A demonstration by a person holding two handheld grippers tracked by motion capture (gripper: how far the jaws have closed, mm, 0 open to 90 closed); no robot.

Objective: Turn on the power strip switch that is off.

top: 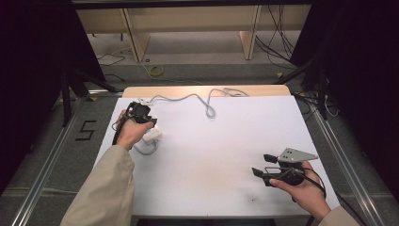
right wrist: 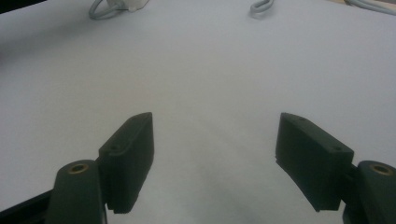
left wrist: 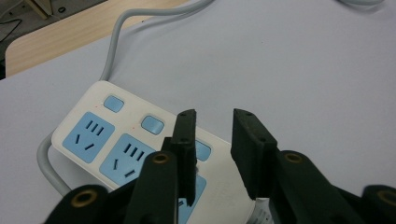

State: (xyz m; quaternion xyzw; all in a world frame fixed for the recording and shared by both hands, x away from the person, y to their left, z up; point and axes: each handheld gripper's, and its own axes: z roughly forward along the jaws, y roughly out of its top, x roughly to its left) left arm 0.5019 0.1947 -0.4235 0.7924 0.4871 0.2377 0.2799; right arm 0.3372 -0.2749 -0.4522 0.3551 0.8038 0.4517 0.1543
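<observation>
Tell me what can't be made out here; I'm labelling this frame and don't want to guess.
- Power strip: in the left gripper view its near end is hidden behind the left gripper; in the high view the hand covers most of it.
- Grey cable: its far end is too small to trace in the high view.
- Whether anything is plugged in: cannot tell.

A power strip (left wrist: 116, 140) lies on the desk (top: 226, 141) near its left edge, directly under the left tongs (left wrist: 212, 154). Its cable (top: 188, 98) runs back and rightward along the far edge. The right tongs (top: 263, 169) sit well apart at the near right, over bare desk.
</observation>
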